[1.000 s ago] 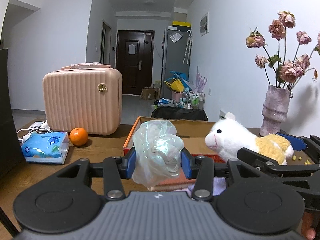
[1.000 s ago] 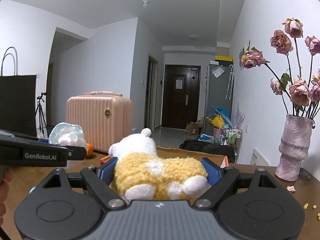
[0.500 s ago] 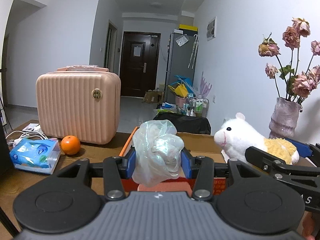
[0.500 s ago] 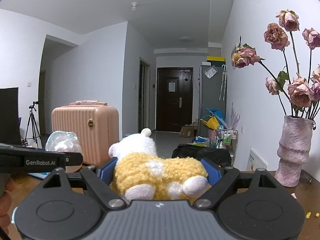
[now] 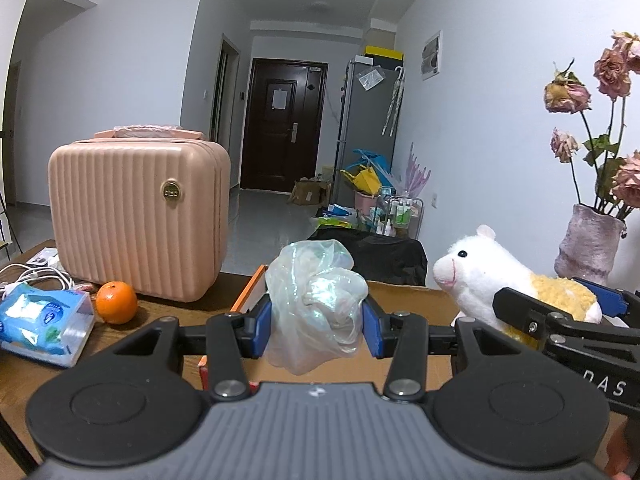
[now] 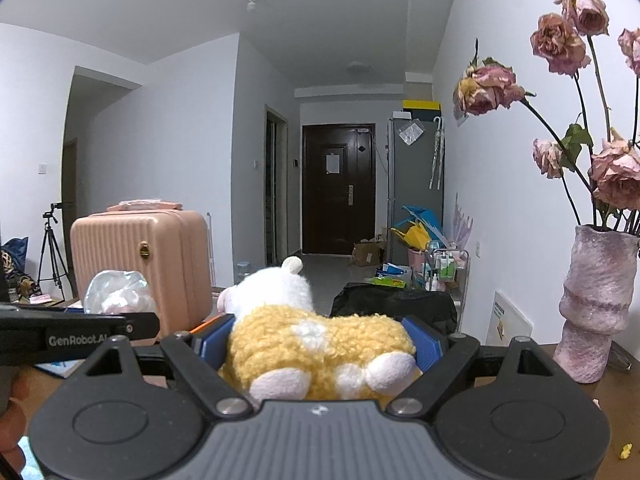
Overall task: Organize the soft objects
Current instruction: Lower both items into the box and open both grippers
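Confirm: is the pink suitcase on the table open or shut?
Shut. The pink suitcase stands upright with both shells together and no gap along its seam; the right wrist view shows the same.

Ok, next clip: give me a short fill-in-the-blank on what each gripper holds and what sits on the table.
1. The left gripper is shut on a crumpled plastic ____.
2. The right gripper clamps a plush toy whose body is ____ and head white.
3. Beside the pink suitcase on the table lies a round ____.
4. The dried roses stand in a ____.

Missing words: bag; yellow; orange; vase
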Available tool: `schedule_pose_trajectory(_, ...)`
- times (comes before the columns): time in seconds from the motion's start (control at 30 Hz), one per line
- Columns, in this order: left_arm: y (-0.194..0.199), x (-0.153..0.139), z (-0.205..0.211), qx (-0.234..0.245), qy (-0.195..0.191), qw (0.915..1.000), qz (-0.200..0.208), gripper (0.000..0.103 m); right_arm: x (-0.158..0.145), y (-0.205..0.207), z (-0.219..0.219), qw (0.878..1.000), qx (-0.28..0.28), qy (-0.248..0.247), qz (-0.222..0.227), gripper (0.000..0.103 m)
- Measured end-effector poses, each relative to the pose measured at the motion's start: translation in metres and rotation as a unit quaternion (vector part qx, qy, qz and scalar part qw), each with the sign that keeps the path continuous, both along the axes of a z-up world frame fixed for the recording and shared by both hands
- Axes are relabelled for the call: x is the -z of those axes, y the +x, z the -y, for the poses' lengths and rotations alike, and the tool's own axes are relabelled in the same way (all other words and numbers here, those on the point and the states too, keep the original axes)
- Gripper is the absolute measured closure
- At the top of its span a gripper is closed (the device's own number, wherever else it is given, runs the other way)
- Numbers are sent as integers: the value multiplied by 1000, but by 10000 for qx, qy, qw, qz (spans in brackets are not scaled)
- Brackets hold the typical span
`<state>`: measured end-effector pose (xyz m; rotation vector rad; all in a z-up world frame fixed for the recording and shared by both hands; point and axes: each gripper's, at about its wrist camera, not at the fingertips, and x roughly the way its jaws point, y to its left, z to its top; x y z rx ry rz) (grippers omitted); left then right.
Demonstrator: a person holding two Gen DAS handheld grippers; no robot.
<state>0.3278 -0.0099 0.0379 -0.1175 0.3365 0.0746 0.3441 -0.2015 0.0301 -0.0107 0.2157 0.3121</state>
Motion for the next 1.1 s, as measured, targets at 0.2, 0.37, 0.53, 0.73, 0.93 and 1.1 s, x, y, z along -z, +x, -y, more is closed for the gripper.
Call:
schedule_pose_trajectory(0.2,24,2,0,-24,-25,10000,-39,57,1,25,0,9999,53,10,-122,15)
schedule_pose_trajectory(0.37,43,5,-1,-83,-2,9999,-96,57,4,42,-1,9997,78,-10,-222,15)
schedule_pose_trajectory(0.53,63,10,-2,-157,-1,9997,-191,57,10,58,-3,9993,130,-51,-350,15)
schedule_pose_trajectory(0.73,81,21,-3,-255,40,9990,-364,57,25,73,-2,9984,166,-44,-535,15)
schedule_pose_trajectory(0.93,95,34,-9,-365,77,9976,-582,57,41,85,1,9973,239,-10,-692,15)
schedule_pose_trajectory(1.1,103,45,-9,-447,221,9961,-729,57,50,91,2,9964,266,27,-801,15)
